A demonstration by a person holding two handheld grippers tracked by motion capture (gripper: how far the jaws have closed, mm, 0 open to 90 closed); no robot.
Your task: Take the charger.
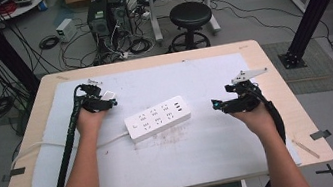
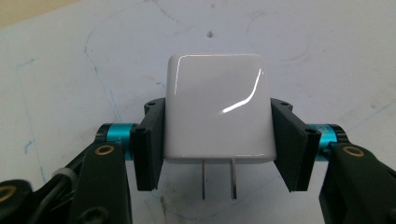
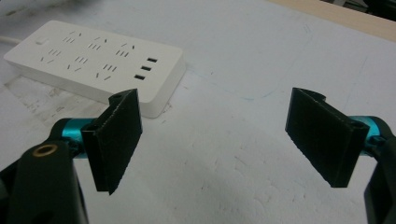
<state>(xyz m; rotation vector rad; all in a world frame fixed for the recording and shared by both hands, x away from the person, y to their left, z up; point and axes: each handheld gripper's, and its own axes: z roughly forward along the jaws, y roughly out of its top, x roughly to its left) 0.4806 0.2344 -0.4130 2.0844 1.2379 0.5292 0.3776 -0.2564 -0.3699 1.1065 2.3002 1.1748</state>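
Left hand-held gripper [image 2: 217, 140] pinches one white charger [image 2: 217, 109]; right hand-held gripper [image 3: 229, 135] spread beside one power strip [image 3: 93, 65].

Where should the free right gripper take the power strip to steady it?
Probably across its short width, at the end nearest the right gripper, by the USB ports. The power strip lies flat on the mat, long and low, so only its narrow side walls fit between open jaws. Come from above, clear of the sockets. The left gripper is shut on the charger.
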